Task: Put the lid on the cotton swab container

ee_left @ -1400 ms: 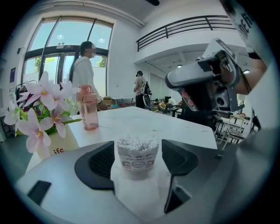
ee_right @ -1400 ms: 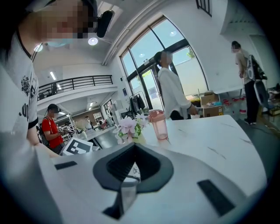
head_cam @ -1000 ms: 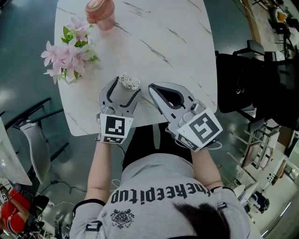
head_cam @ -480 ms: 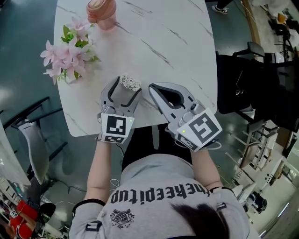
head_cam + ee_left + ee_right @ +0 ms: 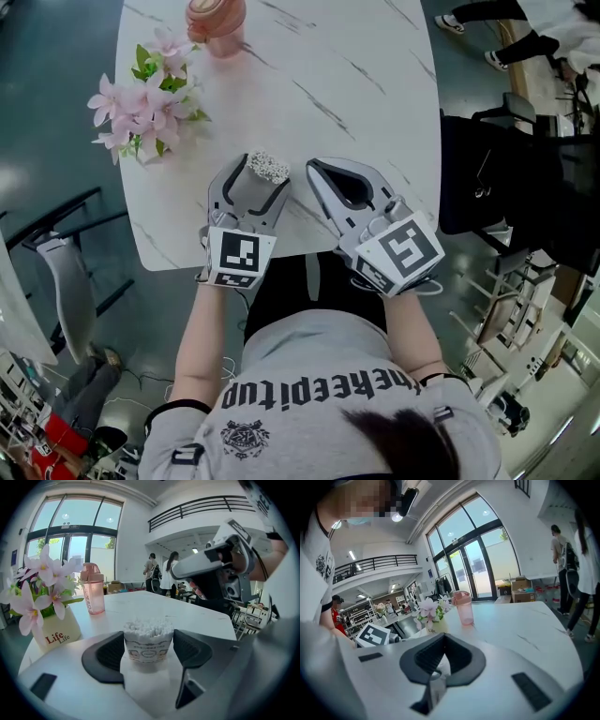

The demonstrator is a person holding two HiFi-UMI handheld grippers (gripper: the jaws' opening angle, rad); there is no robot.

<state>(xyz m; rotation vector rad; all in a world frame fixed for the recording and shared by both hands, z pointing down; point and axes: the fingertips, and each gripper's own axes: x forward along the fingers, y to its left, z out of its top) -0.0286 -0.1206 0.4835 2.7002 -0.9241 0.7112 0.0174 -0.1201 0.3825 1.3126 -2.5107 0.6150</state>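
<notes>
The cotton swab container [image 5: 265, 167] [image 5: 148, 648] is standing upright on the white marbled counter [image 5: 366, 84] [image 5: 154, 604], close to the edge nearest the person. Its top is showing open, packed with white swab heads.

The left tongs [image 5: 265, 172] [image 5: 148, 639] are gripping it. In the left gripper view the two dark pads are pressing against the container's left and right sides, with the printed label facing the camera.

The right tongs [image 5: 316, 166] [image 5: 443, 636] are hovering just beside it on the right, with their tip pointing towards the container but staying apart from it. Their jaws are meeting at the tip, leaving a teardrop-shaped gap behind. Something small, pale and see-through is sitting low in that gap, and it is too unclear to say what it is.

Farther out on the counter, pink flowers [image 5: 145, 98] [image 5: 42, 585] [image 5: 429, 609] are standing in a white pot [image 5: 56, 632] to the left of the container. A pink bottle [image 5: 214, 19] [image 5: 93, 590] [image 5: 464, 607] is standing beyond them, near the far edge.

A black chair [image 5: 483, 178] is sitting off the counter's right side. Several people [image 5: 161, 576] are standing well back in the room.
</notes>
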